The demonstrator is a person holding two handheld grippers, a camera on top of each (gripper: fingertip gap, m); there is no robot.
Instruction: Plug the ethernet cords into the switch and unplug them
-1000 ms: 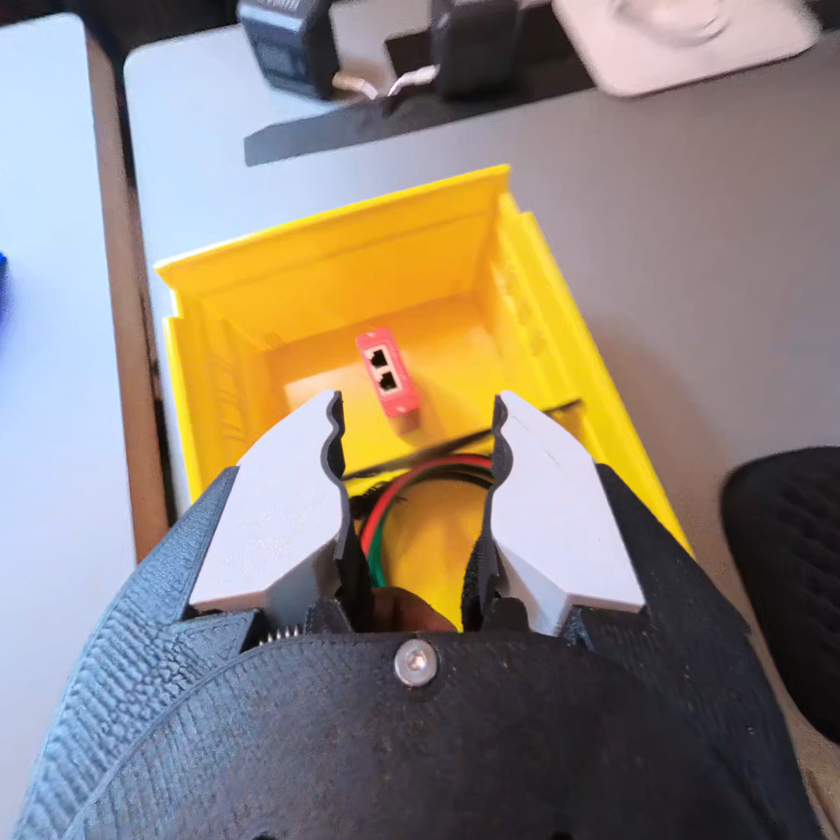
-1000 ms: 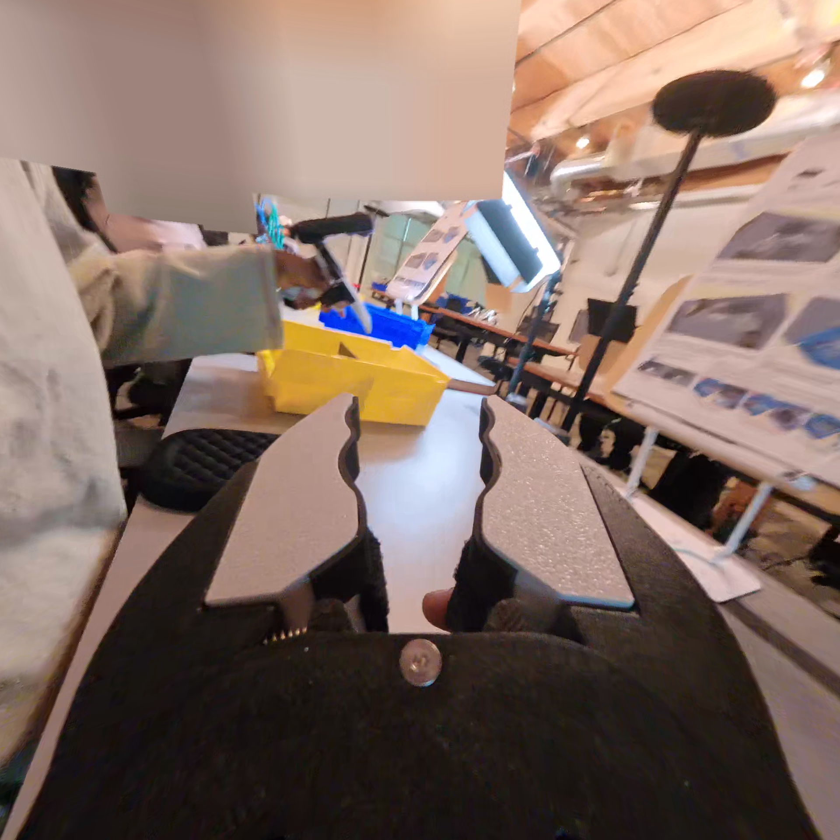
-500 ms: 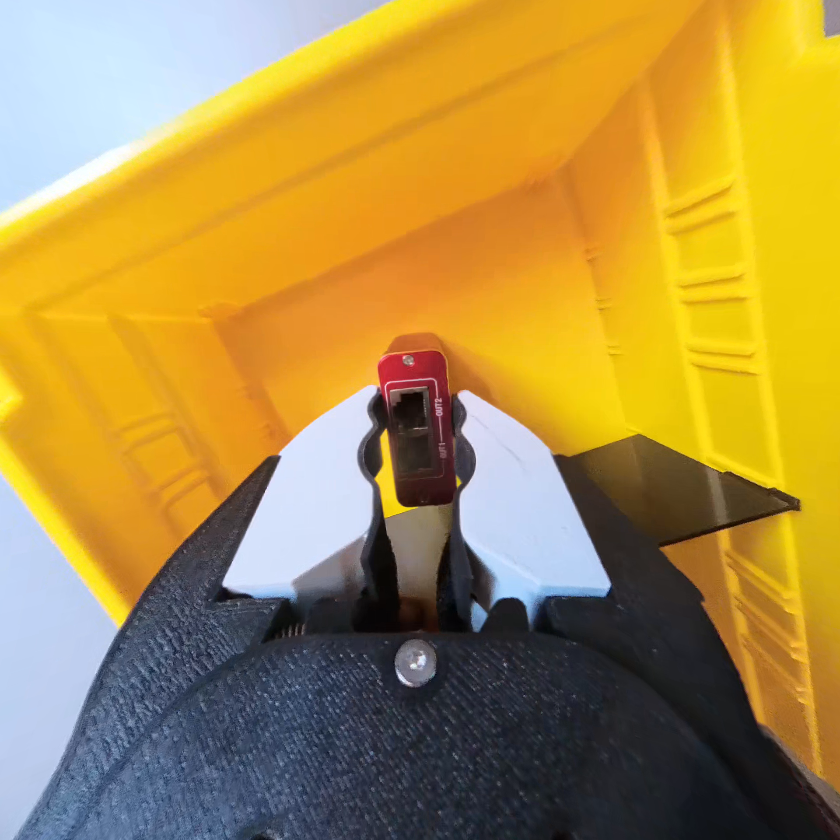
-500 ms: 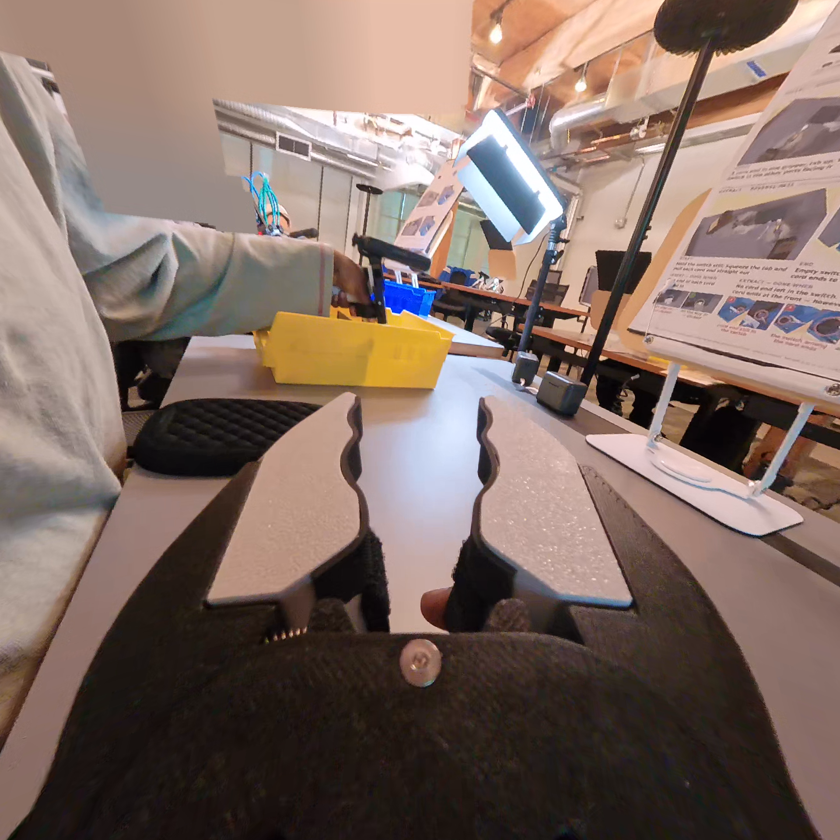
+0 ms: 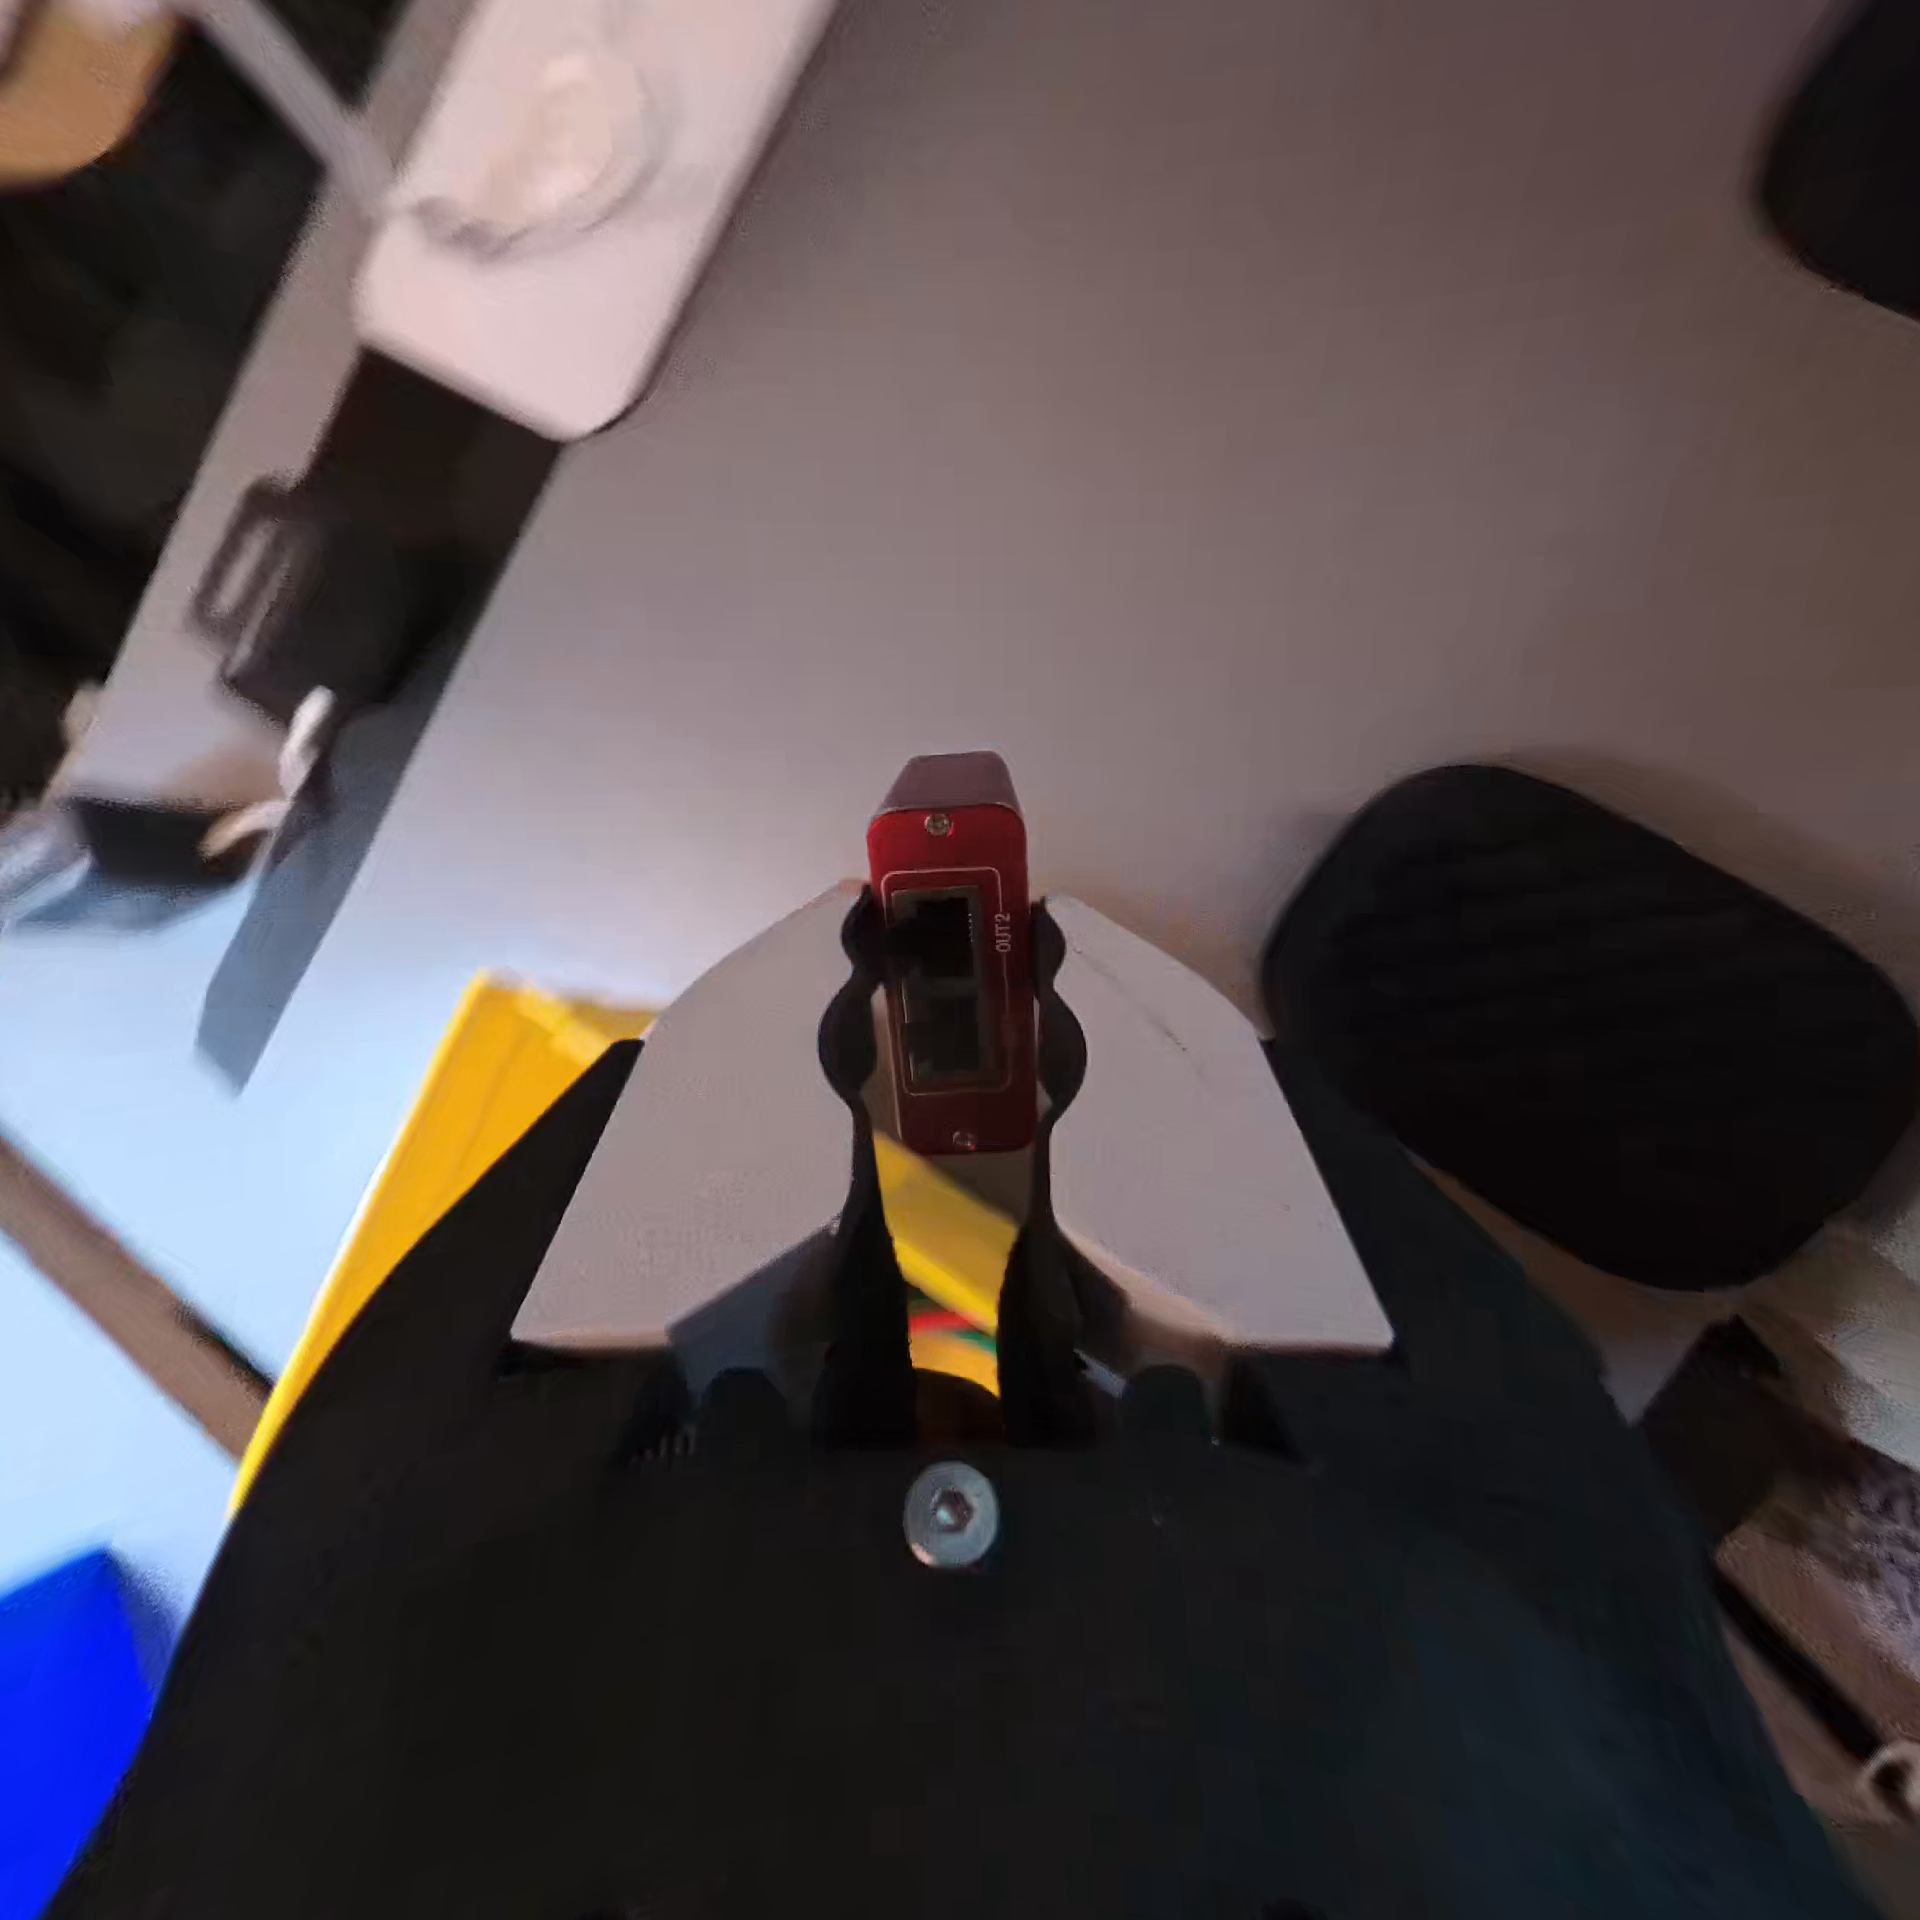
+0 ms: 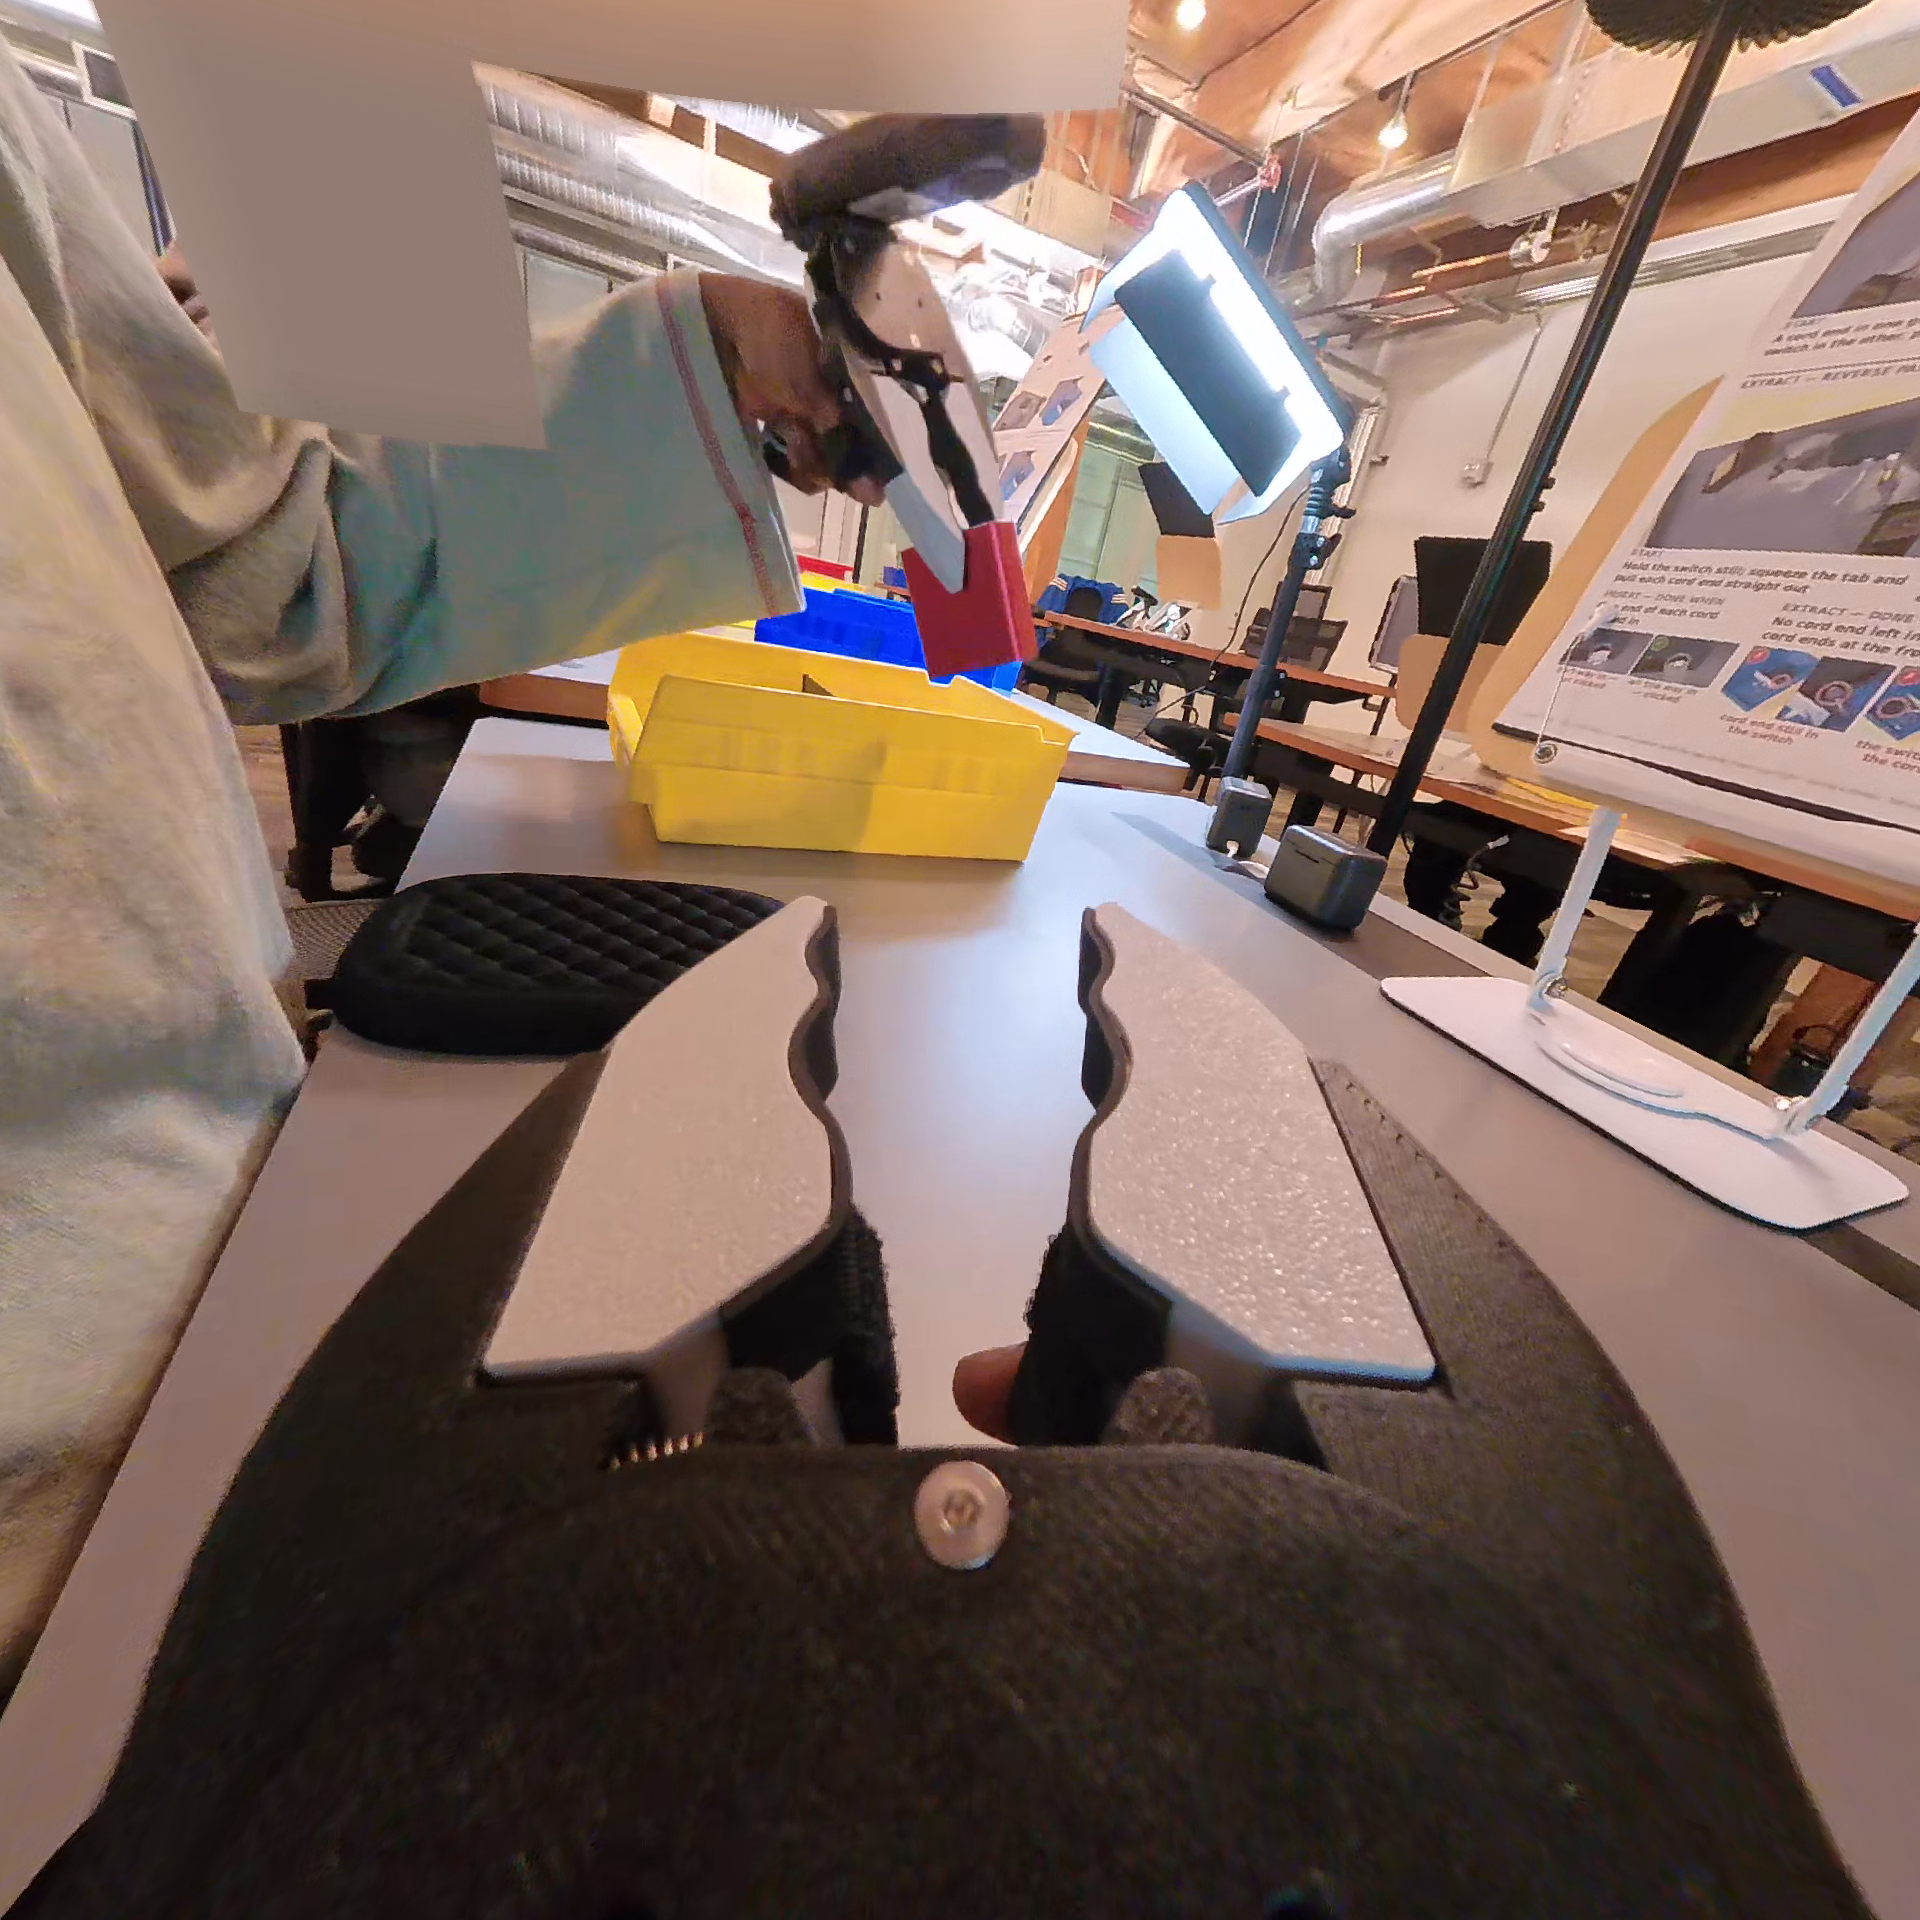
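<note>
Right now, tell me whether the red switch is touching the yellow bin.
Apart. The right wrist view shows the switch clamped in the left hand-held gripper, held in the air above the yellow bin, with the background visible between them.

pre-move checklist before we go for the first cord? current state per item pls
1. Left gripper has the red switch clamped by its sides: ok.
2. Switch clear of the yellow bin, held in the air above it: ok.
3. Both ports facing the left wrist camera, nothing plugged in: ok.
4. Right gripper open and empty, low over the grey table: ok.
5. Cords reachable: cannot tell. Only a sliver of red and green shows between the left gripper's fingers, and the bin wall hides them in the right wrist view.
6. Path from right gripper to bin: ok. The black pad sits off to the side.
</note>
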